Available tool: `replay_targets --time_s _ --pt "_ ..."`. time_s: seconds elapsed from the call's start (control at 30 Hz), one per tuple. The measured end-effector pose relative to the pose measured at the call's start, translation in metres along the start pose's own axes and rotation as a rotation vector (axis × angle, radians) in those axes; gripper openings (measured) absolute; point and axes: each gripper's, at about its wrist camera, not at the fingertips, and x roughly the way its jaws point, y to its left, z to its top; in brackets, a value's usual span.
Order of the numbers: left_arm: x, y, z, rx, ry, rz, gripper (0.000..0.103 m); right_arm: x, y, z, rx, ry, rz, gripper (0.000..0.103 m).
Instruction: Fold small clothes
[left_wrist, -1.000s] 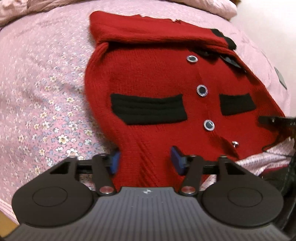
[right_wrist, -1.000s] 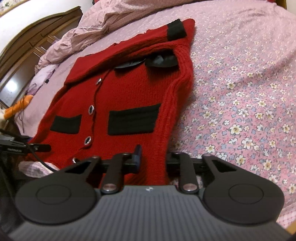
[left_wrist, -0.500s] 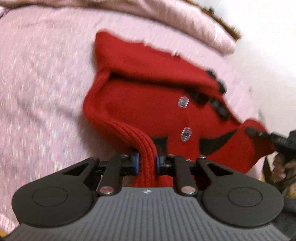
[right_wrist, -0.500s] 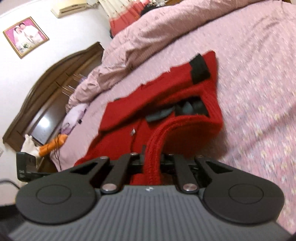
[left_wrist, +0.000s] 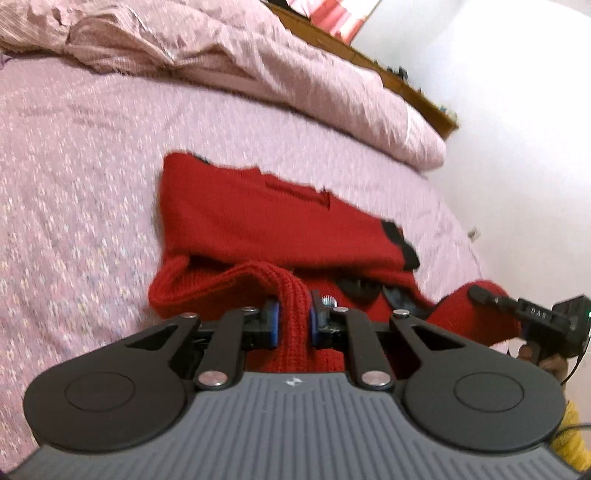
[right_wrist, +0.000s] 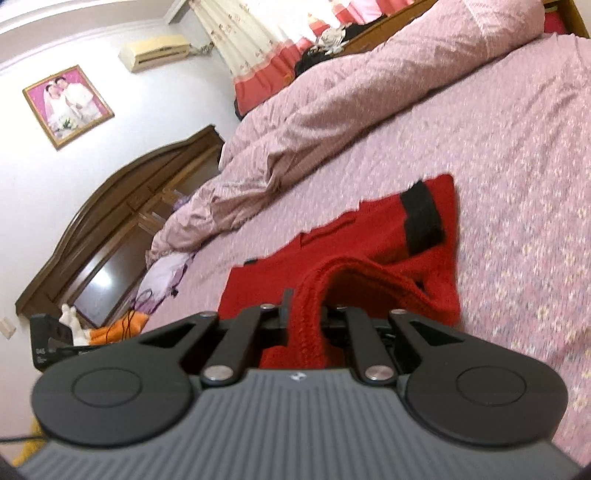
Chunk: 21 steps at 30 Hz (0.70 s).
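left claw (left_wrist: 293, 314) clamped on red cardigan (left_wrist: 258, 221) hem | right claw (right_wrist: 308, 325) clamped on hem | bedspread (left_wrist: 74, 184) beneath

Red knit cardigan (left_wrist: 236, 221) with a black cuff (right_wrist: 423, 218). Pink bedsheet (left_wrist: 74, 177) dotted with small pale flowers; plain dusty-pink quilt (right_wrist: 369, 92). Blue pads (left_wrist: 272, 323) on black fingers.

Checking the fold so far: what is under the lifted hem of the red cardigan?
Under the raised hem, pinched by the left gripper and right gripper, lies the red cardigan body with dark trim. Its buttons and pockets are covered.
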Motion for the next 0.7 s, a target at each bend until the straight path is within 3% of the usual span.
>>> replay_targets --time_s 0.37,0.7 --pt "-0.006 0.012 0.047 -0.099 -0.129 -0.015 0.017 0.008 -0.017 0.034 0.076 -0.109 0.035 0.01" --pt "0.039 0.026 0.095 -0.128 -0.158 0.05 0.017 0.043 -0.045 0.061 0.194 -0.137 0.024 0.01"
